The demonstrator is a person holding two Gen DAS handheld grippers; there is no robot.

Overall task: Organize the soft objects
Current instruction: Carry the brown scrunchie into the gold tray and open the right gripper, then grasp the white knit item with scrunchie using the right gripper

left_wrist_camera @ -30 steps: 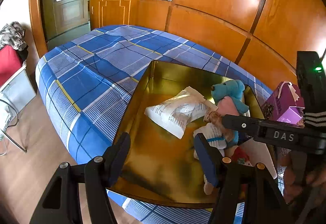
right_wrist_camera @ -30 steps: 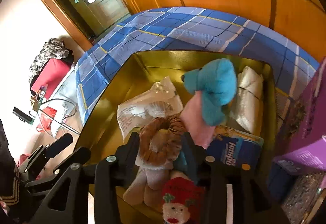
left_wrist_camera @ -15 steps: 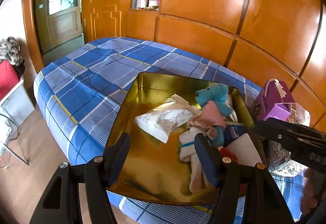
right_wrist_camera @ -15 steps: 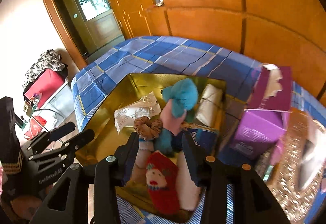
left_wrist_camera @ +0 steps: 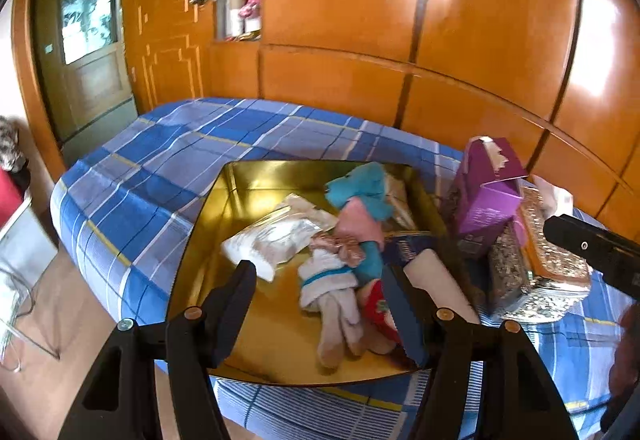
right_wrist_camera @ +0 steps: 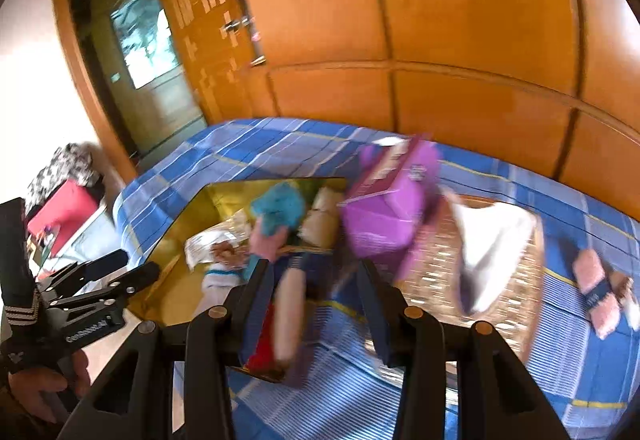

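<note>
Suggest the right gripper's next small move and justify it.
Probably swing right toward the pink fuzzy slipper lying on the blue plaid bedspread. The right gripper is open and empty, and that soft item lies outside the gold tray.

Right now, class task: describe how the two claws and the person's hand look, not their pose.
Both the left claw and the right claw are matte black frames with brass-coloured screws and dark blue fingers. The left one bears small white lettering. The hand is bare; silver stripes cross a black band above it.
</note>
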